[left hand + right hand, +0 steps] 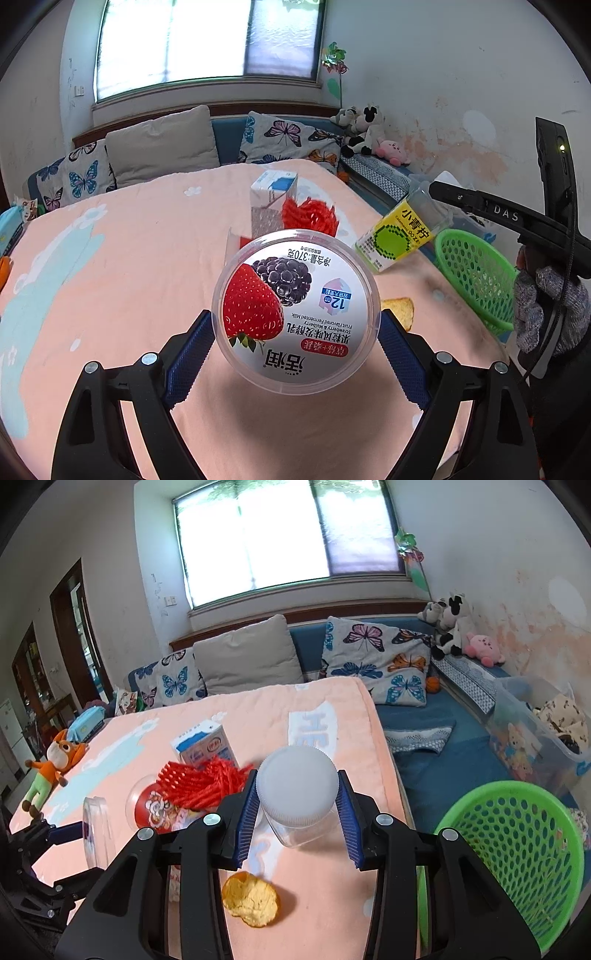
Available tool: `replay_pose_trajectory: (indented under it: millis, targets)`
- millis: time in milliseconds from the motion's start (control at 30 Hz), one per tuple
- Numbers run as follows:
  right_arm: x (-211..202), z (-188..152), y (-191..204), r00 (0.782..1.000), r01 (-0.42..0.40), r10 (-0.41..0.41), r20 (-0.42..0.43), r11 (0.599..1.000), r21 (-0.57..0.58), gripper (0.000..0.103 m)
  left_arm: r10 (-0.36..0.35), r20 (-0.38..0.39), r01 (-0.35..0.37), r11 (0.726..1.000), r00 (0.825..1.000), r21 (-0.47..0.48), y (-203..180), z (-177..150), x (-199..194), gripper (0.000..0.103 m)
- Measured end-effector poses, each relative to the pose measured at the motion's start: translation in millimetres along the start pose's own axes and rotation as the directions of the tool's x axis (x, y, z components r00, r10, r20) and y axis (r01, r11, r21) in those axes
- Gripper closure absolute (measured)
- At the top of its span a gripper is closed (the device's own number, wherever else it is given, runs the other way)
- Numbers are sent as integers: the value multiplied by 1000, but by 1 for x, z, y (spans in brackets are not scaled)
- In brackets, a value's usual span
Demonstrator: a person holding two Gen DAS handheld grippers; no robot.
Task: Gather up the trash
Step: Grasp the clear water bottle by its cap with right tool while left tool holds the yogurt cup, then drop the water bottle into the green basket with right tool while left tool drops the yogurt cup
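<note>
My left gripper [295,328] is shut on a round yogurt cup [296,310] with a strawberry and mulberry lid, held above the pink blanket. My right gripper [297,805] is shut on a clear plastic bottle with a white cap [298,786]; its yellow-green label [397,236] shows in the left wrist view, next to the green basket [476,273]. The basket also shows at the right in the right wrist view [517,849]. A milk carton [205,746], red mesh netting [207,782], a red packet [155,808] and an orange peel [251,899] lie on the blanket.
The blanket-covered table [147,731] has a fox plush [51,768] at its left edge. A blue sofa with butterfly cushions [376,661] runs behind it. A clear storage box [535,738] stands at the right. Plush toys [454,631] sit in the corner.
</note>
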State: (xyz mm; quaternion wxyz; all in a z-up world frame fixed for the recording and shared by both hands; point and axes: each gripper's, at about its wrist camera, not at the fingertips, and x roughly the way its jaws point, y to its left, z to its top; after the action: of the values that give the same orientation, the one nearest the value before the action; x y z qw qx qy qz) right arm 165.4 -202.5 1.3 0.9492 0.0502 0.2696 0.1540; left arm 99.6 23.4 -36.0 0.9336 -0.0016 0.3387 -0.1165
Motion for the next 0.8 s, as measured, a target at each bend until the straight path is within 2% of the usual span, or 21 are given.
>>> replay_pose_trajectory:
  millis: [167,433,633,800]
  targets:
    - [-12,8,-5,1000,-8,8,4,1000,-6,62,-11,18,11,1000,1000,21,-11,18,2,18]
    - [-50,10,-34,1000,31,-31,6,1000,-1,62,-82,18,80,994,996,74,-50,44,12,18]
    - [-82,2,-78,991,130,-131,20,991,32,62,-143,7,141,982,990,124,-89,55,22,18]
    - [-89,-13,-123,975,221,-221,-16,973,65,62,-187,-6,185,969,982,164,-124,65,33,18]
